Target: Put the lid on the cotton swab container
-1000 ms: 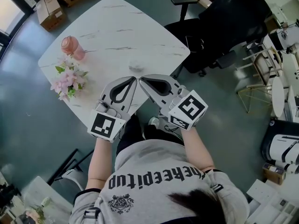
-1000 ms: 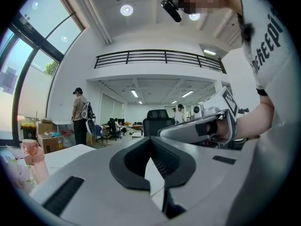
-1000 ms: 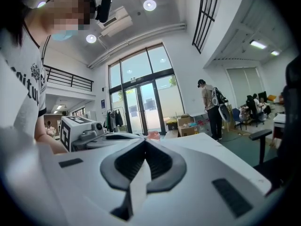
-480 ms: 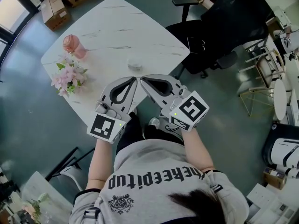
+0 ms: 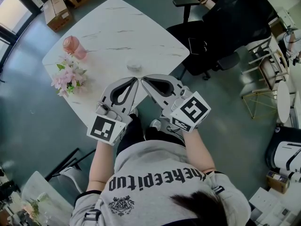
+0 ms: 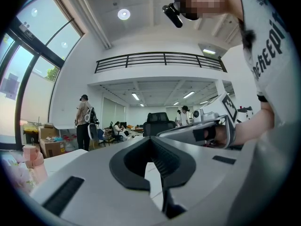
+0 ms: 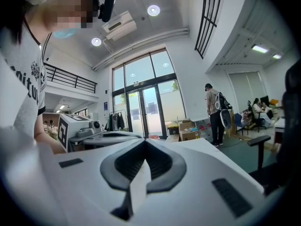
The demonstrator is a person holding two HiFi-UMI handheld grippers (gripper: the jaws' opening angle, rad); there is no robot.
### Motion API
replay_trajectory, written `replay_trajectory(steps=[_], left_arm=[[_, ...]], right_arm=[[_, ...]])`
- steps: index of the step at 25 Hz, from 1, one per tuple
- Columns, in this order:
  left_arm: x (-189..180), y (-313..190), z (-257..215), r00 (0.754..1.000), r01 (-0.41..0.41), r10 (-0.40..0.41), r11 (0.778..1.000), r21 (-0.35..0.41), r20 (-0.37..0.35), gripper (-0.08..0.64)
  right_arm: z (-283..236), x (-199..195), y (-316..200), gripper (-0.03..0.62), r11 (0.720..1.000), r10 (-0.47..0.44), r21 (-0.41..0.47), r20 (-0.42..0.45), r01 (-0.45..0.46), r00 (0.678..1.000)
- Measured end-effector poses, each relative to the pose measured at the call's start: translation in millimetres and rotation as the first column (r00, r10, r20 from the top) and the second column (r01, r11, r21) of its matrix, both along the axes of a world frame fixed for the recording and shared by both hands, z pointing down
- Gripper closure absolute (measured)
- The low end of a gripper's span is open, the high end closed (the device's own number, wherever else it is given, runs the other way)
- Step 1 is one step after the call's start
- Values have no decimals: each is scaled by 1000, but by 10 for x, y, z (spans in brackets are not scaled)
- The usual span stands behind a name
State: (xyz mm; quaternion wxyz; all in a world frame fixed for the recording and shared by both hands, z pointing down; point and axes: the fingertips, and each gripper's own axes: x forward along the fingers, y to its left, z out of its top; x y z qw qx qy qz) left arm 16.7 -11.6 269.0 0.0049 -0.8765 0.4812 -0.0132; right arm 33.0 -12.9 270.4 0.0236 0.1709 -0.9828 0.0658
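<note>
A small round clear container (image 5: 134, 67) sits on the white marble table (image 5: 117, 27), near its front corner. I cannot make out a separate lid. My left gripper (image 5: 136, 79) and right gripper (image 5: 143, 78) hover side by side just in front of the container, tips almost touching each other. Both are shut and hold nothing. In the left gripper view the left gripper (image 6: 151, 138) has its jaws pressed together, and the right gripper's body (image 6: 207, 128) shows beside it. The right gripper (image 7: 144, 141) is likewise closed in its own view.
A pink bottle (image 5: 74, 47) and a bunch of pink flowers (image 5: 68, 78) stand on the table's left side. A black office chair (image 5: 225, 27) is to the right of the table. Cardboard boxes (image 5: 56, 8) lie on the floor at the far left. A person (image 6: 84, 121) stands in the background.
The head view has shifted slightly. Both grippers stay shut in the same place in front of the container.
</note>
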Motion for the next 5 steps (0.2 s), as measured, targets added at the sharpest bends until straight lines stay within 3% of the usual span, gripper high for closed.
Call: replay_trajectory(steps=[5], left_arm=[[79,-1,7,1000,-3,3,1000,6,-6,545]], right_arm=[[1,55,-20,581,1000,-5,5,1,5,1000]])
